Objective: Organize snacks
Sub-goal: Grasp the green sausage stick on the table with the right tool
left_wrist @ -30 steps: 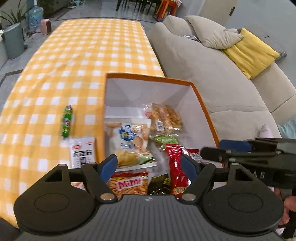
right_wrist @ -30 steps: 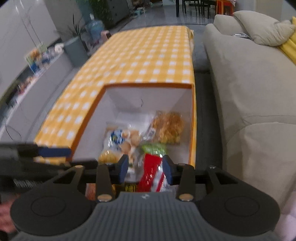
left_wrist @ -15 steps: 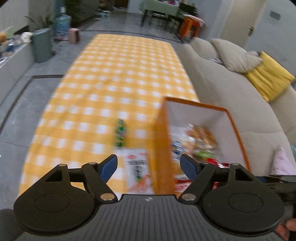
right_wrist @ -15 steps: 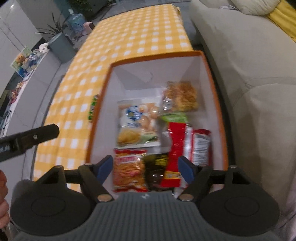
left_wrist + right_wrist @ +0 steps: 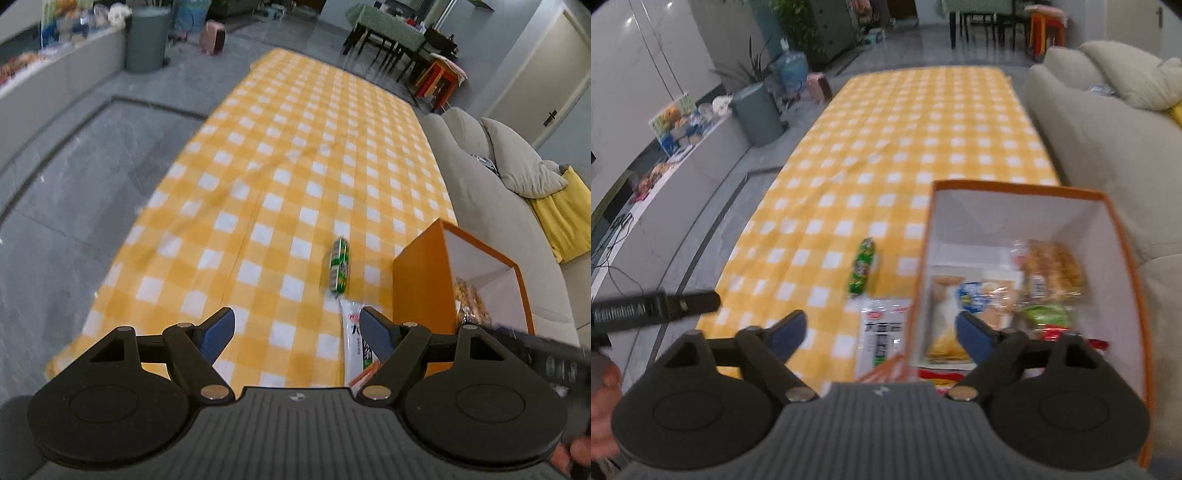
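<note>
Both views have swung left off the orange box point(image 5: 1015, 192) since a second ago, so the checked tablecloth point(image 5: 280, 155) now fills most of each frame and the two loose snacks outside the box sit near centre; the right gripper point(image 5: 882, 334), narrower back then over a red packet in the box, now stands wide with nothing between its fingers. Left gripper point(image 5: 297, 332) also wide and empty, above bare cloth with the white packet point(image 5: 356, 343) just inside its right finger. Box sits at the near right of the table beside the sofa point(image 5: 491, 206), already holding several packets, a brown pastry bag point(image 5: 1052, 269) among them. White packet point(image 5: 882, 332) lies flat against the box's left wall; green sausage stick point(image 5: 863, 266) just beyond it, almost touching its far end. Step in hand, by my read: reach for the remaining loose snacks. Next move calls for lowering one gripper over the white packet or the stick, straddling it, then closing; the flat packet tight to the box wall looks the harder pick.
</note>
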Motion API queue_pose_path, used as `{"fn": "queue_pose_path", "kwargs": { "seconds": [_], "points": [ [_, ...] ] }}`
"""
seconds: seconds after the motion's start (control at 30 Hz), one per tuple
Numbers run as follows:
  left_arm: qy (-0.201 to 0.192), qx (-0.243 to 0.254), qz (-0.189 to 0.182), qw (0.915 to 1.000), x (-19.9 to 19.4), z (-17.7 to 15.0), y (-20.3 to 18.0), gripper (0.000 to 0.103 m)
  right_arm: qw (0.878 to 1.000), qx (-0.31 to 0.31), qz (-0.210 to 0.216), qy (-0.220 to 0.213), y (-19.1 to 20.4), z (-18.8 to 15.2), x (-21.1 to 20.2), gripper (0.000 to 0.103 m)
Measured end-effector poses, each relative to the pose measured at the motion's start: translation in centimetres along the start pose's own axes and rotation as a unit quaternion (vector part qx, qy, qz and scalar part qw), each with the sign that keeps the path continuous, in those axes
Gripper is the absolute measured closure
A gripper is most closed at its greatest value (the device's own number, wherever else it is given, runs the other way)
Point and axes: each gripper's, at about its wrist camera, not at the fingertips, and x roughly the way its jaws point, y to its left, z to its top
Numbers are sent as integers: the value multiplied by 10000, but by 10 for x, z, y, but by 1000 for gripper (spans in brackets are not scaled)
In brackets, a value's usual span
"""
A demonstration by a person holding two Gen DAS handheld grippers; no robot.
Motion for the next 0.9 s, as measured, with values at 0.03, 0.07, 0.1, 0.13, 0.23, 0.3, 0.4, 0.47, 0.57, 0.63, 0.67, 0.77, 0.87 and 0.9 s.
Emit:
{"fn": "queue_pose_path", "kwargs": {
  "seconds": [0.03, 0.07, 0.1, 0.13, 0.23, 0.3, 0.4, 0.47, 0.57, 0.63, 0.67, 0.77, 0.87, 0.9],
  "points": [
    [51, -57, 2, 10000, 4, 0, 4, 13, 9999, 48, 63, 63, 4, 5, 7, 25],
    [98, -92, 26, 9999, 9, -1, 7, 13, 9997, 128, 155, 121, 8, 11, 17, 25],
    [138, -98, 44, 9998, 14, 0, 9, 13, 9993, 203, 251, 182, 11, 16, 27, 27],
    [184, -106, 42, 9998, 18, -1, 12, 13, 9988, 282, 315, 236, 14, 22, 38, 33],
    [382, -236, -157, 9989, 28, 1, 25, 13, 9980, 335, 290, 461, 25, 37, 72, 50],
    [422, -394, -298, 9979, 33, 2, 35, 13, 9973, 301, 184, 648, 31, 46, 97, 55],
    [496, -495, -270, 9972, 40, 4, 43, 13, 9959, 334, -53, 841, 36, 54, 134, 63],
    [534, -527, -250, 9969, 45, 4, 47, 13, 9950, 390, -204, 897, 37, 59, 157, 64],
    [570, -653, -234, 9960, 50, 5, 54, 13, 9930, 470, -353, 1021, 37, 64, 187, 66],
    [598, -735, -234, 9952, 54, 5, 56, 13, 9913, 576, -405, 1108, 35, 65, 201, 66],
    [623, -732, -240, 9951, 55, 4, 57, 13, 9904, 659, -409, 1146, 33, 65, 206, 66],
    [715, -675, -226, 9949, 61, 5, 56, 13, 9885, 740, -484, 1229, 34, 63, 219, 71],
    [742, -596, -172, 9953, 63, 3, 54, 13, 9889, 648, -631, 1180, 36, 60, 228, 75],
    [756, -586, -162, 9953, 63, 3, 54, 13, 9889, 630, -682, 1161, 36, 58, 230, 82]
  ]
}}
